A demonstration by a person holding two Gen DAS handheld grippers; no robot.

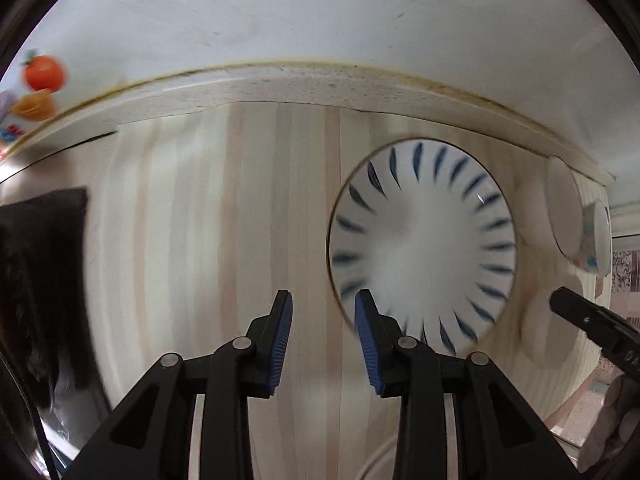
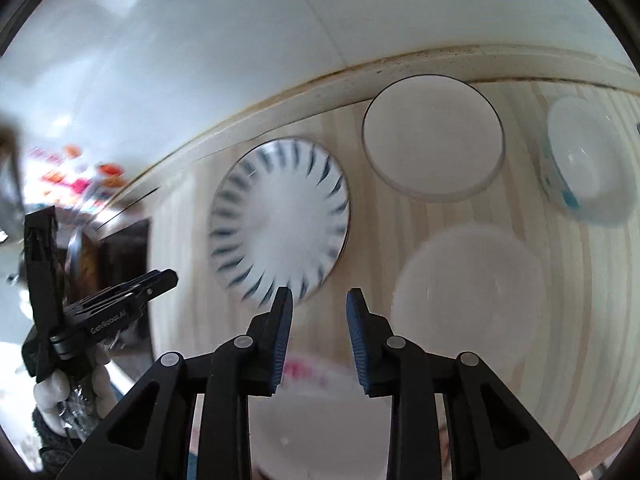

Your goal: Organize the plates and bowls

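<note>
In the left wrist view, a dark object (image 1: 40, 280) fills the left edge, with a blurred orange fruit shape (image 1: 44, 73) in the upper left. The left gripper (image 1: 323, 316) stands released at bottom centre, its blue pads apart over the pale wooden table (image 1: 224, 240), grasping nothing. The blue-striped plate (image 1: 424, 248) lies right of centre, its near rim just behind the right-hand pad. At the right edge sit a white bowl (image 1: 564, 216) and a patterned bowl (image 1: 596, 240), with the other tool's black tip below them.

In the right wrist view, the left gripper (image 2: 160, 280) shows at the left edge. The right gripper (image 2: 319, 312) is released at bottom centre, empty. The striped plate lies upper left of it; a plain white plate (image 2: 468, 276) lies to its right. The white bowl (image 2: 434, 136) sits top centre, the patterned bowl (image 2: 588, 164) upper right.
</note>
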